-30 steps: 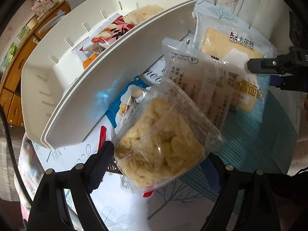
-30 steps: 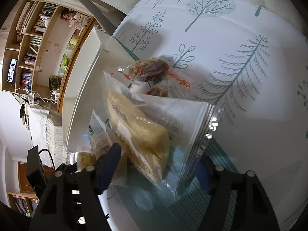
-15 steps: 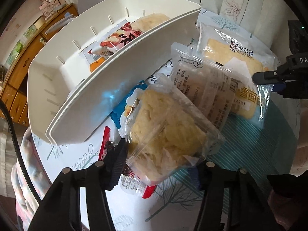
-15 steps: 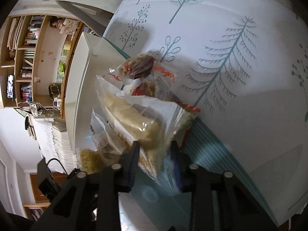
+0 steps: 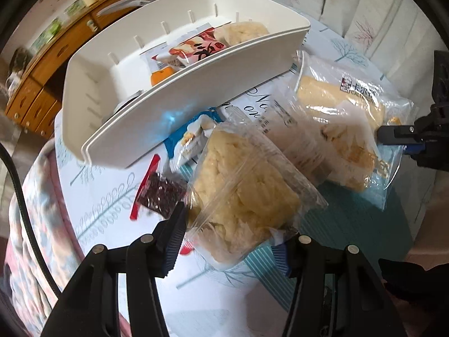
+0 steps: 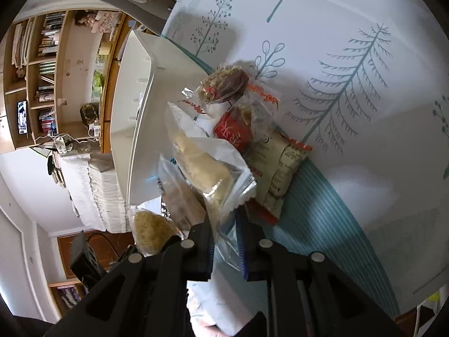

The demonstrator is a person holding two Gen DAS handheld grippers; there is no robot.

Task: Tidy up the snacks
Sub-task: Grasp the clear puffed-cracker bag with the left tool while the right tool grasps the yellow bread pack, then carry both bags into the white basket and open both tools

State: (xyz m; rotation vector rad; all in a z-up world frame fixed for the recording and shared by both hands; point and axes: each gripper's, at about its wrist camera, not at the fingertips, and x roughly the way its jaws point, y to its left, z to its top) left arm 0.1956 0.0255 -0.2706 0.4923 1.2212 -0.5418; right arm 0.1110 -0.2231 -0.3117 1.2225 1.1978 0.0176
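Note:
My left gripper point(image 5: 228, 229) is shut on a clear bag of pale yellow crisps point(image 5: 241, 193) and holds it lifted beside the white plastic bin point(image 5: 196, 104). My right gripper point(image 6: 224, 221) is shut on the edge of a clear-wrapped yellow cake pack point(image 6: 202, 165); the same pack point(image 5: 345, 104) shows at the right of the left wrist view, with the right gripper point(image 5: 393, 137) clamped on it. The bin holds a red-and-white snack pack point(image 5: 196, 50) and a pale pack point(image 5: 244, 29).
On the tree-print tablecloth point(image 6: 350, 42) lie a blue-white pack point(image 5: 190, 140), a red-edged dark snack bag point(image 5: 160, 191), another clear printed pack point(image 5: 283, 129) and several small red-wrapped snacks point(image 6: 233, 106). A wooden cabinet point(image 5: 56, 56) and bookshelves point(image 6: 39, 70) stand beyond the table.
Both grippers have closed on their packs. The left has lifted the crisps bag slightly towards the bin; the right has pinched the cake pack's edge and drawn it up.

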